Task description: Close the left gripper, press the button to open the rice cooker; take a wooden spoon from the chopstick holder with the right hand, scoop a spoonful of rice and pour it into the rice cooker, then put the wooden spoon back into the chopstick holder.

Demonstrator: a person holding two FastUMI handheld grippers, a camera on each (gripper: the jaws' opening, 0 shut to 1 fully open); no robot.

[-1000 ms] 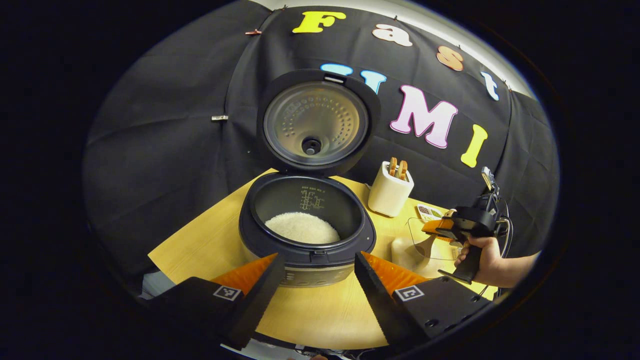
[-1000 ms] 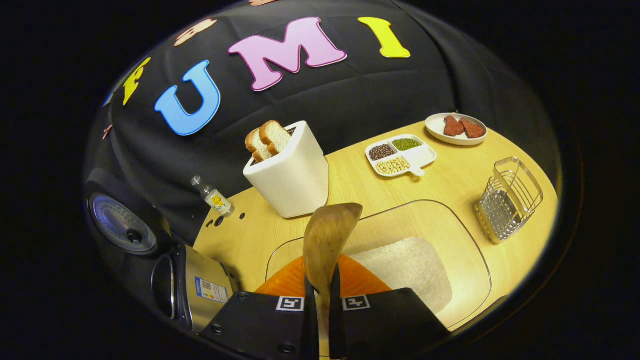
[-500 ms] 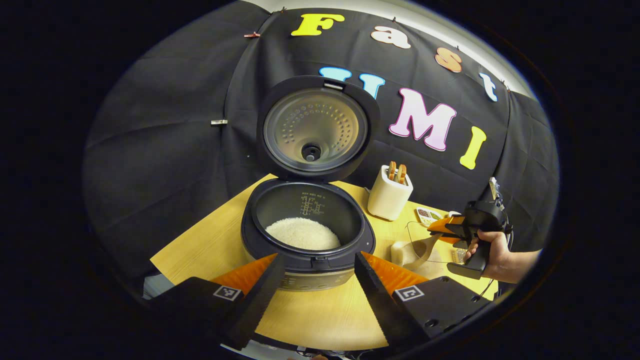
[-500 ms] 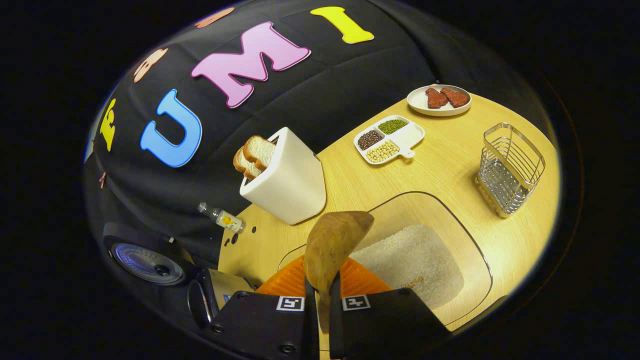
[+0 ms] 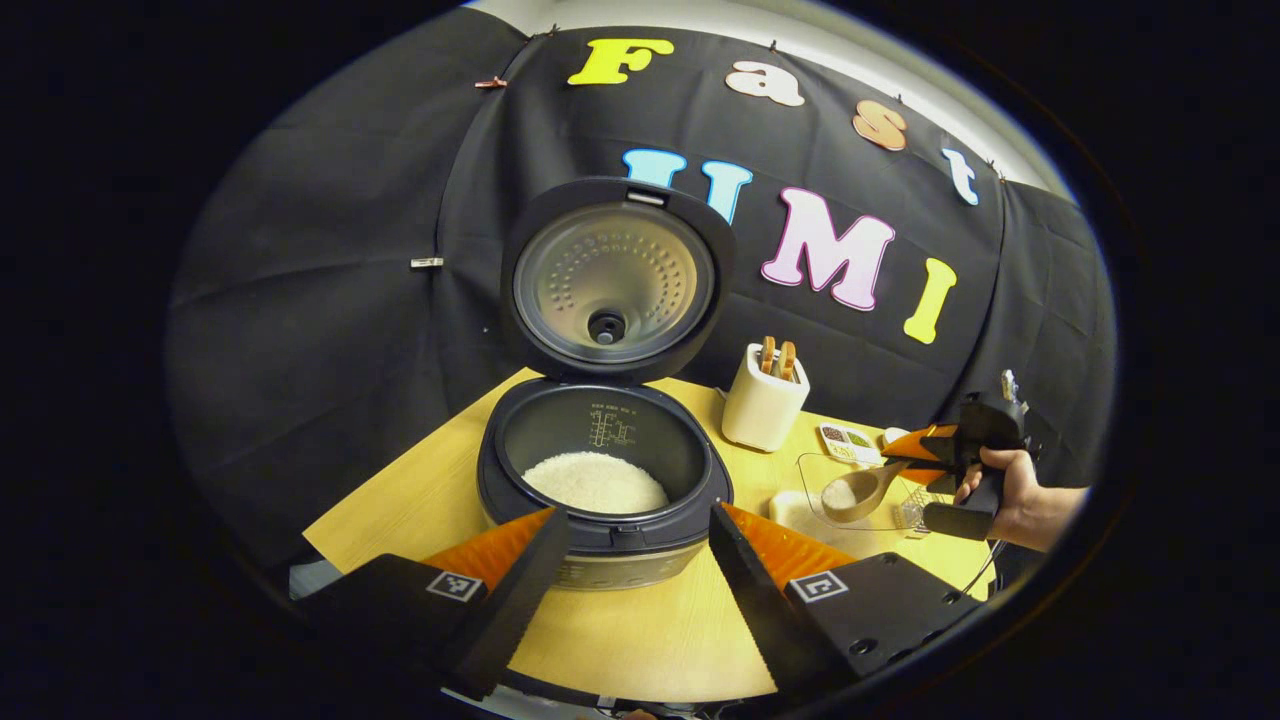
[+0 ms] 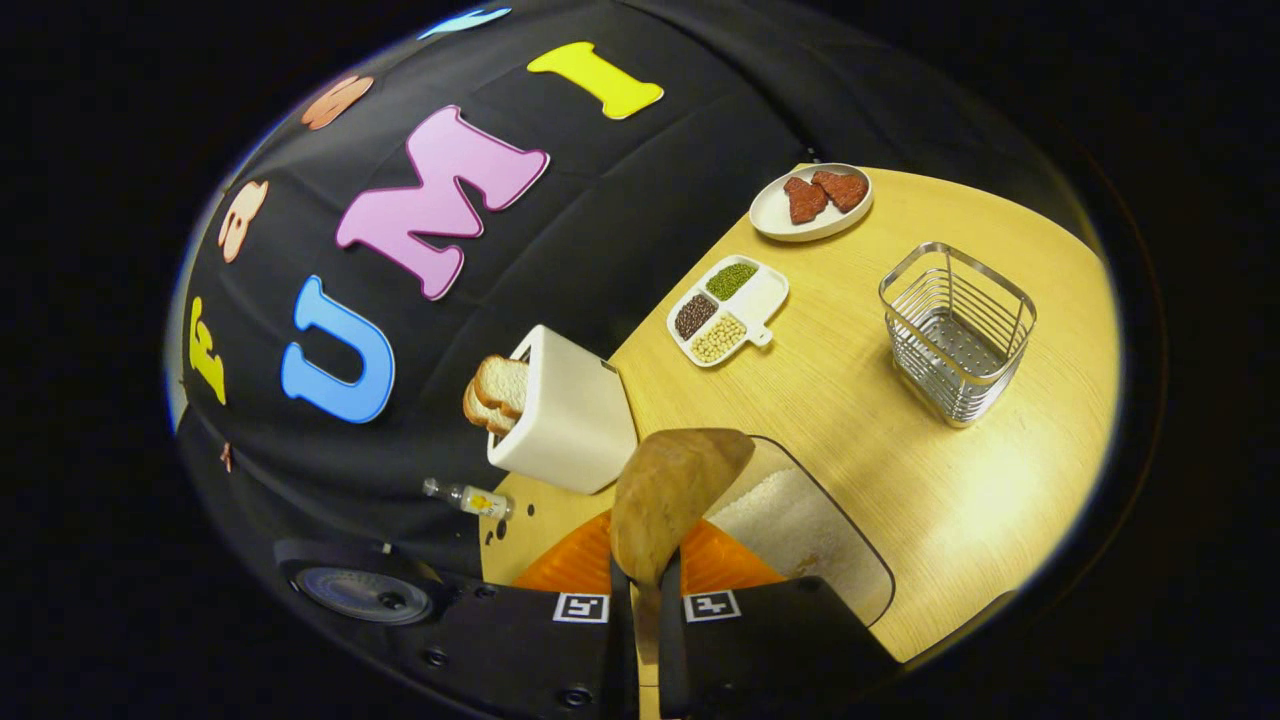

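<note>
The right gripper (image 5: 915,458), fingers clamped on the wooden spoon (image 5: 862,491), has lifted it out of the clear rice tub (image 6: 800,525), apparently loaded, right of the open rice cooker (image 5: 600,475); pouring comes next. The left gripper (image 5: 630,560) hangs with fingers apart.

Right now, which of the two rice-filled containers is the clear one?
The clear rectangular plastic tub just beyond the right gripper and its wooden spoon. The other, the round black rice cooker, is opaque with its lid up.
</note>
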